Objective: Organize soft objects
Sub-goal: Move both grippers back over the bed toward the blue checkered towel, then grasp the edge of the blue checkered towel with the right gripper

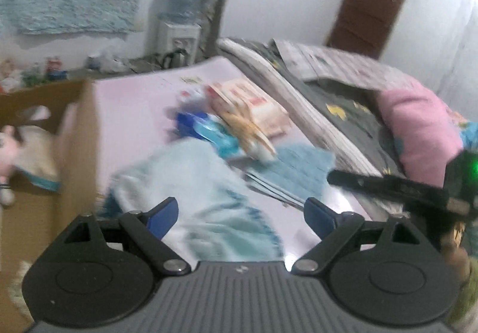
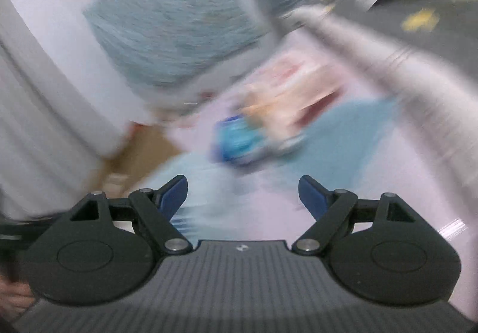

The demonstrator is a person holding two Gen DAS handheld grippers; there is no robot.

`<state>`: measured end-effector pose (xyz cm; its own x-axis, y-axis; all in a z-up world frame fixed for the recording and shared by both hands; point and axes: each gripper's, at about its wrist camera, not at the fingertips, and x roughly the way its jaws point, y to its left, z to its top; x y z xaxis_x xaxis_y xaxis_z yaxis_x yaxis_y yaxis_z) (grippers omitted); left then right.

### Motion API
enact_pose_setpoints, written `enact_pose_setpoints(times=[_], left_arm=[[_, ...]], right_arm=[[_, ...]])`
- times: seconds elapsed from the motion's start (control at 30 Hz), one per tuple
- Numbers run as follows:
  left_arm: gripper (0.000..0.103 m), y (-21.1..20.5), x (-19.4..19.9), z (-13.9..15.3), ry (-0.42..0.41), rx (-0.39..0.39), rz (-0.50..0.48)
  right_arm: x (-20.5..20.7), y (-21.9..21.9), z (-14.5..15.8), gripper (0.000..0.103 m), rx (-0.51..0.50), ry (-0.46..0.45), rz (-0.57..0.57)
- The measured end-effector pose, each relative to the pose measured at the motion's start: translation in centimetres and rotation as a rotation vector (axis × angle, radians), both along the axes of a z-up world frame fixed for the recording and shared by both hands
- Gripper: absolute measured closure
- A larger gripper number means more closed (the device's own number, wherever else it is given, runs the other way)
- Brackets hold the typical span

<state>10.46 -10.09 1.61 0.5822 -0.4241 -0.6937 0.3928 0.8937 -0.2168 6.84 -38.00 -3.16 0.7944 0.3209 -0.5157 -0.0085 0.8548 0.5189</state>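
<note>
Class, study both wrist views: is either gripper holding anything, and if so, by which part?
Nothing is held. The left gripper and the right gripper both stand open, with only the light blue cloth lying on the surface beyond them.

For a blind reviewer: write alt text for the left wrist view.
The open left gripper hovers over a crumpled pale blue cloth on a pink tabletop, nothing between its fingers. Beyond lie colourful soft packets; a brown cardboard box stands left.

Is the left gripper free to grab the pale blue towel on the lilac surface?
Probably yes: the left gripper is open and empty, and the pale blue towel lies directly ahead with nothing on it.
</note>
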Motion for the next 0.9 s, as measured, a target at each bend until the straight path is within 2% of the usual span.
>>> enact_pose_setpoints(times=[0.07,0.13,0.23,0.3,0.4,0.47,0.5,0.57,0.67,0.9], left_arm=[[0.017,-2.1,0.2,-1.0,0.013,0.010,-0.032],[0.023,-3.8,0.3,-1.8,0.018,0.027,-0.056],[0.034,-5.9,0.7,-2.8,0.004,0.071,-0.075],[0.047,-6.8,0.8,-3.3,0.006,0.099,-0.079],[0.060,-7.6,1.2,-3.9,0.023,0.114,-0.070],[0.062,-7.7,1.3,-4.0,0.035,0.105,-0.065],[0.062,-7.7,1.4,-4.1,0.038,0.102,-0.062],[0.063,-7.7,1.4,-4.2,0.043,0.103,-0.057],[0.063,-7.8,1.3,-4.3,0.054,0.095,-0.062],[0.063,-8.4,0.5,-4.7,0.086,0.059,-0.079]], right_arm=[[1.2,-1.7,-0.2,0.021,-0.109,-0.002,-0.003],[2.9,-2.9,-0.7,0.021,-0.162,0.000,0.005],[6.2,-3.6,-1.7,0.021,-0.233,-0.013,0.039],[8.3,-3.7,-2.7,0.022,-0.284,-0.015,0.062],[11.2,-3.5,-4.3,0.034,-0.355,-0.006,0.096],[12.4,-2.7,-5.5,0.049,-0.369,0.033,0.110],[12.6,-2.7,-6.1,0.053,-0.373,0.055,0.118],[12.3,-2.3,-6.9,0.065,-0.412,0.073,0.134],[10.6,-2.0,-6.7,0.075,-0.406,0.090,0.165],[4.0,-1.7,-7.1,0.077,-0.323,0.101,0.208]])
